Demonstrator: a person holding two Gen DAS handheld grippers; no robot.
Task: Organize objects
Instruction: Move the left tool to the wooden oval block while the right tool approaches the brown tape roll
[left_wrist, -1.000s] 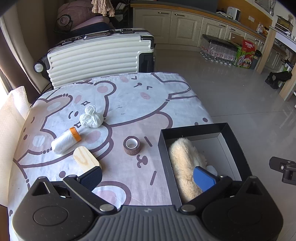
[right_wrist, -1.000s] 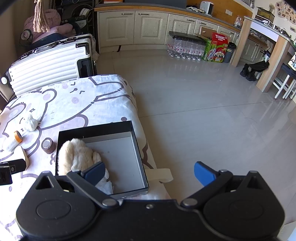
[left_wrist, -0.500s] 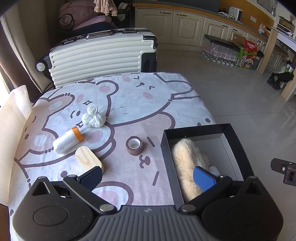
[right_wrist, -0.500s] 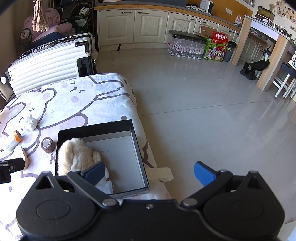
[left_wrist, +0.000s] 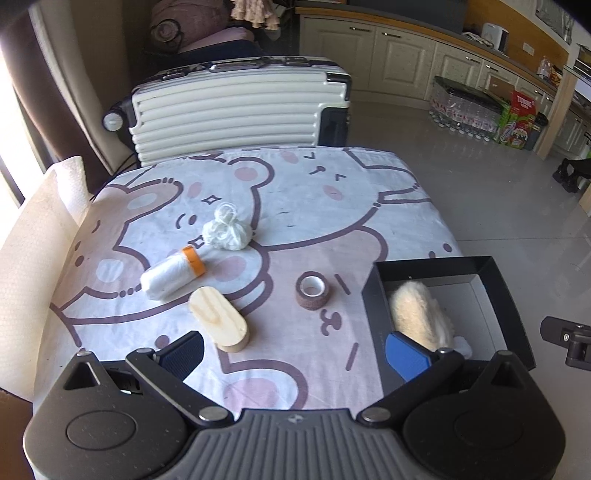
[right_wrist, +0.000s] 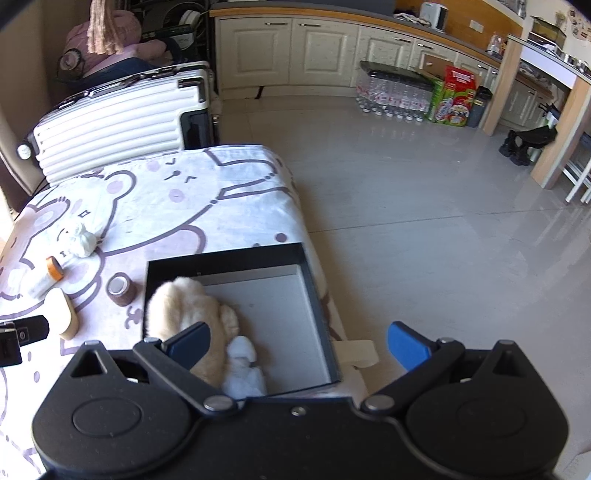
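Both grippers are held spread wide, nothing gripped: left gripper (left_wrist: 295, 354), right gripper (right_wrist: 297, 341). Wooden block (left_wrist: 218, 320) is laid flat on the tablecloth (left_wrist: 306, 206), long axis running near-right to far-left, just ahead of the left finger. Fluffy brush (right_wrist: 177, 308) is lying in the black box (right_wrist: 314, 291), along its left wall.

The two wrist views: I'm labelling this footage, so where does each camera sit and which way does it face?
Left wrist: above the near table edge, facing across the bear-print tablecloth toward the white suitcase; open left gripper shows, with the right one at the frame's right edge.
Right wrist: further right, above the black box, facing the kitchen floor; open right gripper shows.
Shared: box, fluffy mitt, brown tape roll, wooden block, suitcase.
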